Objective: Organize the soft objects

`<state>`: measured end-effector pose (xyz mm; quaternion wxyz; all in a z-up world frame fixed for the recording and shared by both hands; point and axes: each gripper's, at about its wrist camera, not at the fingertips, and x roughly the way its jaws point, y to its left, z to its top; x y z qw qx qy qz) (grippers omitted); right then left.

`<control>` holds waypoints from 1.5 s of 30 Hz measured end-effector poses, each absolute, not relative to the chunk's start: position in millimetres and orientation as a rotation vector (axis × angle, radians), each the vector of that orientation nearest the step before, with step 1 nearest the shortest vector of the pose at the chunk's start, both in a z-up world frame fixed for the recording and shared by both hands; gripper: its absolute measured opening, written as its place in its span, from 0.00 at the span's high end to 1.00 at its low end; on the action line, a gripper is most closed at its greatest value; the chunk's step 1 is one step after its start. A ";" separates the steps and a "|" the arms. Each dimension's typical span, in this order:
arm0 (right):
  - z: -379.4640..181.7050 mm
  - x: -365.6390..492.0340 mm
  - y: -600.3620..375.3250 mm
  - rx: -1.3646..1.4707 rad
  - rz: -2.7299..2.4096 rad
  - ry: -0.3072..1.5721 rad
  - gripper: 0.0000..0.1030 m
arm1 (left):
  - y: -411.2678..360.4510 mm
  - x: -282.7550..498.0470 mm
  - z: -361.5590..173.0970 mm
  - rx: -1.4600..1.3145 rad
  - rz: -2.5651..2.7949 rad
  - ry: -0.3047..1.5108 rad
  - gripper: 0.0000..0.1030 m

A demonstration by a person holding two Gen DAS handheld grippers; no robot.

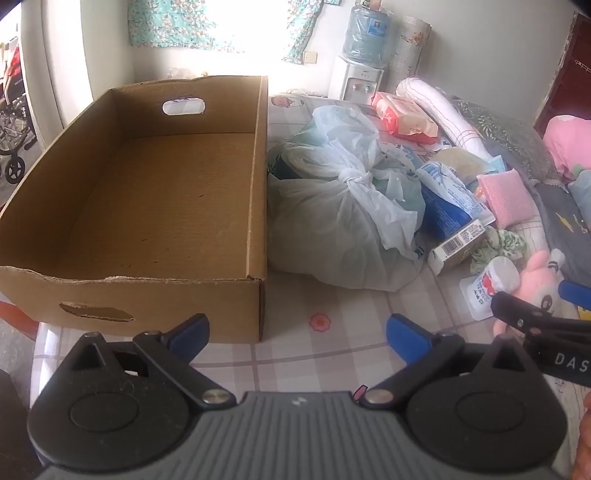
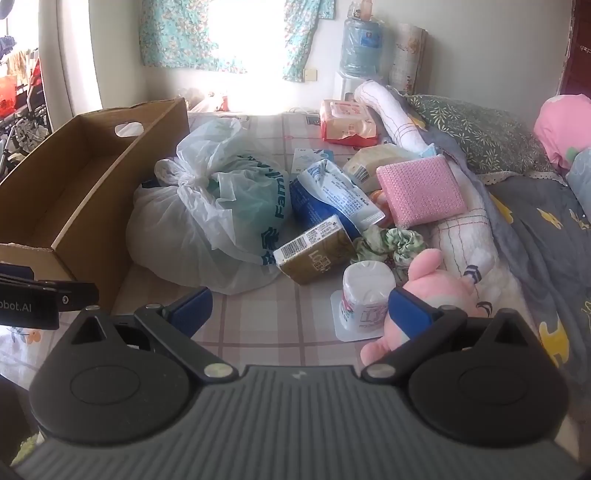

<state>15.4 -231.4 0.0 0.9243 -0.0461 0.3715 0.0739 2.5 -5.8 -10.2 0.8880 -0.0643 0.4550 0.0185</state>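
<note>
The left black two-finger gripper with blue pads [image 1: 297, 334] is held low and level, its jaws spread wide with nothing between them. The right black two-finger gripper with blue pads [image 2: 301, 308] sits at much the same height, its jaws equally wide apart and gripping nothing. The two are side by side, each one's fingers showing at the edge of the other's view.

Dispenser [image 1: 356, 83]: stood against the far wall, blue bottle [image 1: 364, 35] on top.
Curtain [image 2: 192, 33]: floral, hung over the bright window.
Wheelchair [image 1: 13, 122]: stood at far left.
</note>
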 end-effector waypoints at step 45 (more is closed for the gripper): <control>-6.4 16.8 -235.7 -0.038 0.161 0.766 0.01 | -10.2 2.1 -7.6 -0.109 0.026 0.944 0.01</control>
